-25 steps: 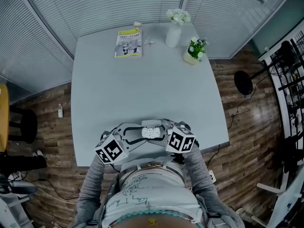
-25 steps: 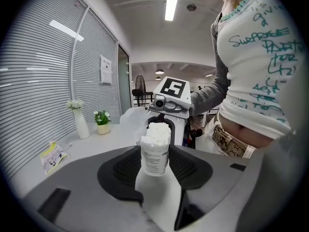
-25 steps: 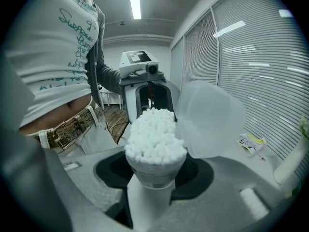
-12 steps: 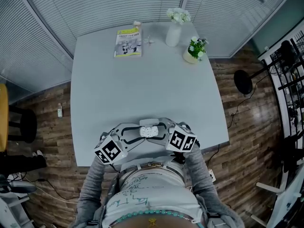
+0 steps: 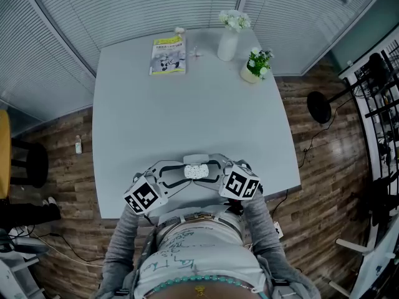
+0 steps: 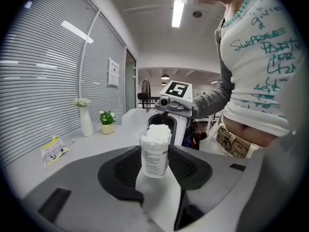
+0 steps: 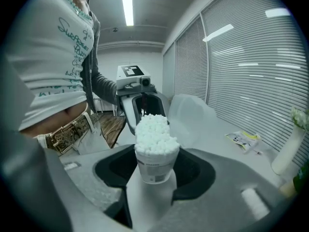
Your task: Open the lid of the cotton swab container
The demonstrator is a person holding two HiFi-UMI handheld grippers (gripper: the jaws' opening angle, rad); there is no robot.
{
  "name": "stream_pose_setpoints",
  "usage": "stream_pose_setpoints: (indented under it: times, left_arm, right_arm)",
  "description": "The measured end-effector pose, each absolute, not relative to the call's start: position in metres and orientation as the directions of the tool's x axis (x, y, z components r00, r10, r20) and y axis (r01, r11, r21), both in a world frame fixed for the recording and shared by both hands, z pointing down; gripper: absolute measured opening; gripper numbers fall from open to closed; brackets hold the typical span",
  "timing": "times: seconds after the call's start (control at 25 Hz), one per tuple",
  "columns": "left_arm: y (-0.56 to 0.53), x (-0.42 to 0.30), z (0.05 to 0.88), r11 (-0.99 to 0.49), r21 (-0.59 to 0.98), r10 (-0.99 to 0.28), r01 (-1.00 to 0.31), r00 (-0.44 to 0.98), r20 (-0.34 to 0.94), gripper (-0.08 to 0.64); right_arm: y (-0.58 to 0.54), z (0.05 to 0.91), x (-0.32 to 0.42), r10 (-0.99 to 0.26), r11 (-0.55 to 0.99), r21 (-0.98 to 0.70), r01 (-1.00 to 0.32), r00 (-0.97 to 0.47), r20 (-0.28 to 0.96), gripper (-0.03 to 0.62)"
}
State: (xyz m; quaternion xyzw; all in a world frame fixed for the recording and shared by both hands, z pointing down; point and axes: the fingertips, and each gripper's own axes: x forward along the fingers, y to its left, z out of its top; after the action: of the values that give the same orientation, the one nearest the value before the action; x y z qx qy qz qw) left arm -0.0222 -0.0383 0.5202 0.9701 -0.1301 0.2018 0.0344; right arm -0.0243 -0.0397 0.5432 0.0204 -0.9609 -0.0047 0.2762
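**Cotton swab container (image 5: 196, 171) low in the middle of the head view, by the desk's (image 5: 187, 104) lower edge, lid (image 7: 192, 114) already swung open.**
The clear hinged lid stands up just right of the heaped swabs (image 7: 154, 132) in the right gripper view. The container looks light, thin-walled and smooth, easy to tip or squash. The labelled wall low down seems the best place to hold it, and the lid's free edge the place to push. The left tongs (image 6: 155, 151) are part-closed, clamped on that wall. The right tongs (image 7: 157, 153) face them with the container between their jaws, which have just been opening and seem not to press it.
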Motion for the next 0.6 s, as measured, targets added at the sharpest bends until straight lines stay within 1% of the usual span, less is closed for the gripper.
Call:
stream_pose_setpoints:
  times: [0.6]
  left_arm:
    - [-0.0378, -0.0214, 0.5152, -0.967, 0.021, -0.224, -0.253, 0.889, 0.399, 0.17]
  right_arm:
    - [-0.0388, 0.5385, -0.0233, -0.046, 0.999, 0.022, -0.04, -0.856, 0.515, 0.216]
